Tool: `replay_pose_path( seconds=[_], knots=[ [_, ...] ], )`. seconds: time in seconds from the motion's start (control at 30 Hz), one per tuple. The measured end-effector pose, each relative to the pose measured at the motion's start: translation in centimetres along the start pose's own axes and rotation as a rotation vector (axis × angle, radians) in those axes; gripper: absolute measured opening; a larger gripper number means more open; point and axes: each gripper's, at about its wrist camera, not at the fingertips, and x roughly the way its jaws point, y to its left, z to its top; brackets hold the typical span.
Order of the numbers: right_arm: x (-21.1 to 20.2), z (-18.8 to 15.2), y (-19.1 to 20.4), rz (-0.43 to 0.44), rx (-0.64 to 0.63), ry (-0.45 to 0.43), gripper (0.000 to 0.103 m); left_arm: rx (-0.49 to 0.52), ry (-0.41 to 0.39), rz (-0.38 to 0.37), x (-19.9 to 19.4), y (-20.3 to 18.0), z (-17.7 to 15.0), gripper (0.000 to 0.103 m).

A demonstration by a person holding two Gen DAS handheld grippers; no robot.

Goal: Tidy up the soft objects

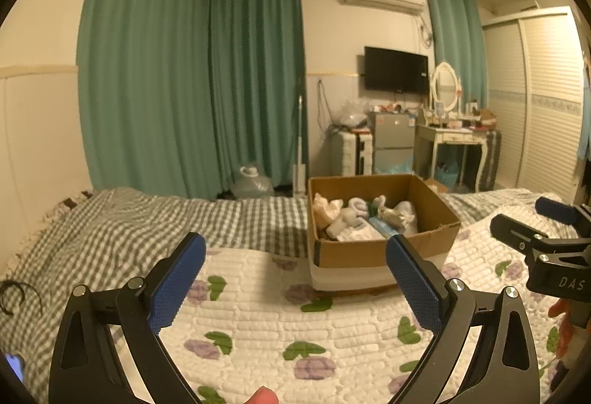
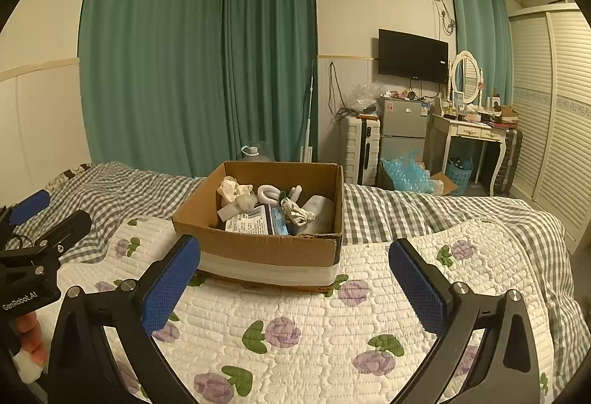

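Hovering over the quilt (image 2: 295, 326), the left gripper (image 1: 295, 286) spreads its jaws wide, holding nothing. Ahead sits the box (image 2: 258, 249) on the quilt, with soft items (image 2: 291, 208) heaped inside. The right gripper (image 2: 293, 287) likewise gapes empty before it.

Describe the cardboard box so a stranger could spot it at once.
Start at the bed with its grey checked cover. On the floral quilt laid over it sits an open brown cardboard box, white-banded along its base, holding pale soft items. Nothing else there is a box.
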Motion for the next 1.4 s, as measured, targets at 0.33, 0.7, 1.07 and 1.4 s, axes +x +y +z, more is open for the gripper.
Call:
replay_pose_path(
  seconds=[0.33, 0.7, 1.07, 1.4],
  knots=[
    [0.03, -0.17, -0.08, 0.003, 0.004, 0.005, 0.103, -0.006, 0.0, 0.003, -0.07, -0.11, -0.03, 0.1],
    [0.02, -0.19, -0.09, 0.002, 0.003, 0.006, 0.103, -0.004, -0.001, 0.005, -0.14, -0.28, -0.12, 0.1],
    [0.06, -0.28, -0.06, 0.004, 0.004, 0.01, 0.103, -0.004, 0.001, 0.008, -0.17, -0.38, -0.16, 0.1],
    [0.19, -0.43, -0.19, 0.0, 0.0, 0.016, 0.103, -0.007, 0.012, 0.009, -0.04, -0.39, -0.36, 0.1]
  ],
)
